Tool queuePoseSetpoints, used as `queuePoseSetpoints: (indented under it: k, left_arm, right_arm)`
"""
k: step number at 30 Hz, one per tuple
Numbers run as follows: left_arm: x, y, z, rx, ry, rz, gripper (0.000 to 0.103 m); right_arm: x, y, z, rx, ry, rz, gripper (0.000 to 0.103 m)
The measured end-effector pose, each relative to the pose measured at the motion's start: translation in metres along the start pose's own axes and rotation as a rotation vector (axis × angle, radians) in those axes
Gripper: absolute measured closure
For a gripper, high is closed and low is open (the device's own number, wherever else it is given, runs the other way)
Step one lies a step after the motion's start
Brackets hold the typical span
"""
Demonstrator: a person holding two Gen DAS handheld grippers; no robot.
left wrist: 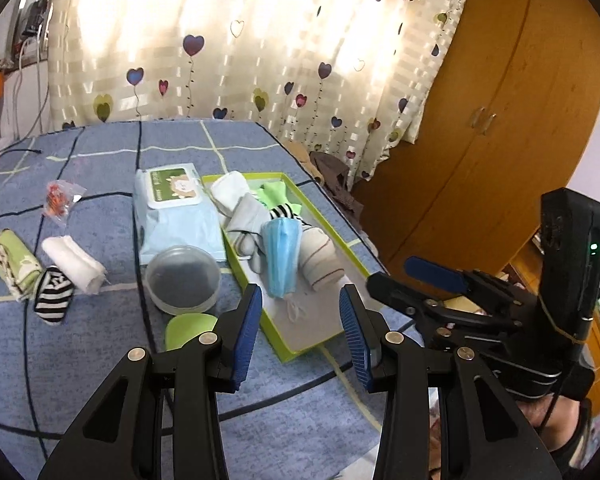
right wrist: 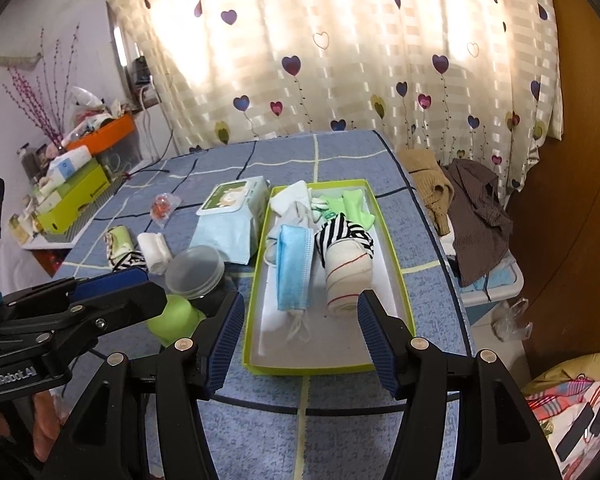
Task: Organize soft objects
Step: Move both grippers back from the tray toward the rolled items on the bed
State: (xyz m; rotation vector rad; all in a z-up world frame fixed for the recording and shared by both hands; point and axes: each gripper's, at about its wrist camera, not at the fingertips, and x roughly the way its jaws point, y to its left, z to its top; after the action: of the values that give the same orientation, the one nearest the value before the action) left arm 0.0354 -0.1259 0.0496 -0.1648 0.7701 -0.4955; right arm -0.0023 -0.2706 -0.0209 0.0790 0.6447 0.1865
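A shallow green-rimmed box (left wrist: 320, 346) (right wrist: 312, 370) lies on the blue checked bed. In it are a blue face mask (left wrist: 280, 256) (right wrist: 294, 268), a rolled white cloth with red stripes (left wrist: 320, 258) (right wrist: 346, 280), a black-and-white striped sock (right wrist: 340, 236), green socks (right wrist: 350, 206) and white socks (left wrist: 230, 190). To the box's left on the bed lie a green patterned roll (left wrist: 14, 260), a striped sock (left wrist: 54, 294) and a white roll (left wrist: 74, 258). My left gripper (left wrist: 300, 300) (right wrist: 154, 286) hangs open over the box's near left corner. My right gripper (right wrist: 300, 308) (left wrist: 388, 272) stands open above the box's near end. Neither holds anything.
A wet-wipes pack (left wrist: 176, 216), a clear round container (left wrist: 182, 280), a green cup (left wrist: 188, 330) and a small plastic bag (left wrist: 60, 200) lie left of the box. Right of the bed are piled clothes (right wrist: 468, 208) and a wooden wardrobe (left wrist: 500, 120). A cluttered shelf (right wrist: 72, 192) stands at the left.
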Motion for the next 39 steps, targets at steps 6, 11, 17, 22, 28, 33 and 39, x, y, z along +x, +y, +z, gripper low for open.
queuePoseSetpoints:
  k: [6, 11, 17, 22, 28, 33, 39]
  left_arm:
    - [-0.005, 0.009, -0.001, -0.012, -0.007, 0.032, 0.061]
    - [-0.007, 0.018, -0.002, -0.021, -0.012, 0.045, 0.061]
    - [-0.010, 0.025, -0.002, -0.034, -0.023, 0.061, 0.061]
    - [-0.011, 0.033, -0.003, -0.046, -0.023, 0.078, 0.061]
    - [-0.011, 0.044, -0.006, -0.067, -0.019, 0.103, 0.061]
    - [-0.010, 0.053, -0.007, -0.085, -0.016, 0.117, 0.061]
    - [-0.012, 0.064, -0.006, -0.107, -0.020, 0.133, 0.061]
  right_arm:
    - [-0.007, 0.007, 0.002, -0.012, -0.013, -0.001, 0.044]
    - [-0.006, 0.012, 0.005, -0.023, -0.012, 0.003, 0.044]
    - [-0.004, 0.018, 0.007, -0.035, -0.010, 0.012, 0.044]
    - [-0.002, 0.021, 0.007, -0.041, -0.007, 0.021, 0.044]
    - [0.002, 0.026, 0.009, -0.051, 0.002, 0.038, 0.044]
    - [0.007, 0.032, 0.011, -0.061, 0.009, 0.055, 0.044]
    - [0.012, 0.044, 0.014, -0.081, 0.013, 0.075, 0.044]
